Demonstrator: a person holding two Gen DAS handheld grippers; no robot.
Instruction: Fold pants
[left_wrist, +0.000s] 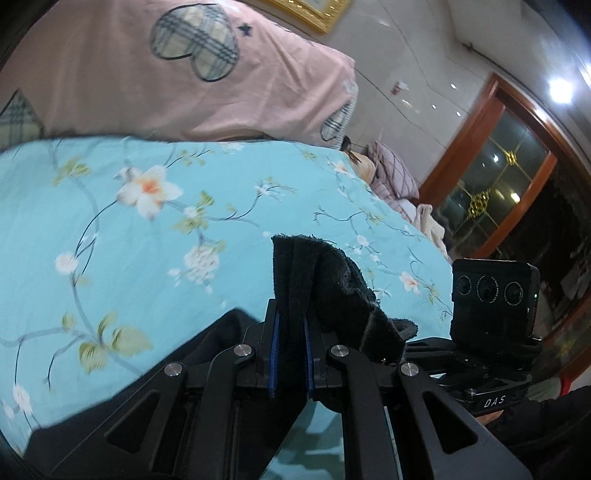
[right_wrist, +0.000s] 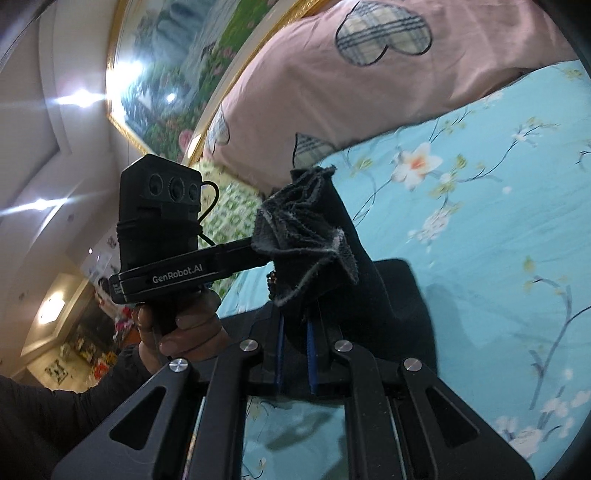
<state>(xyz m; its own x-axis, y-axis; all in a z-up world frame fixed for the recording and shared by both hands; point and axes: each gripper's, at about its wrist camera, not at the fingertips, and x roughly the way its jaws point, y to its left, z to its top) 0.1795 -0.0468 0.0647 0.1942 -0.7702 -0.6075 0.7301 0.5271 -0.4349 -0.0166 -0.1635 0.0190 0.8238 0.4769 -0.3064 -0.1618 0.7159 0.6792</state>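
Pants (left_wrist: 325, 288) hang lifted off the floral bedsheet (left_wrist: 110, 229), black fabric pinched in both tongs: left gripper (left_wrist: 290, 354) and right gripper (right_wrist: 295, 354) are clamped tight on bunched edges. Matching both heights should likely keep the fold square toward the pink pillow (left_wrist: 110, 74).

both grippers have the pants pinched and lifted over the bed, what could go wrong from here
1. The right gripper pinches only a bunched, frayed edge of the pants; it may slip out.
2. The left gripper holds a narrow strip, so the fabric could twist and fold unevenly onto the blue floral sheet.
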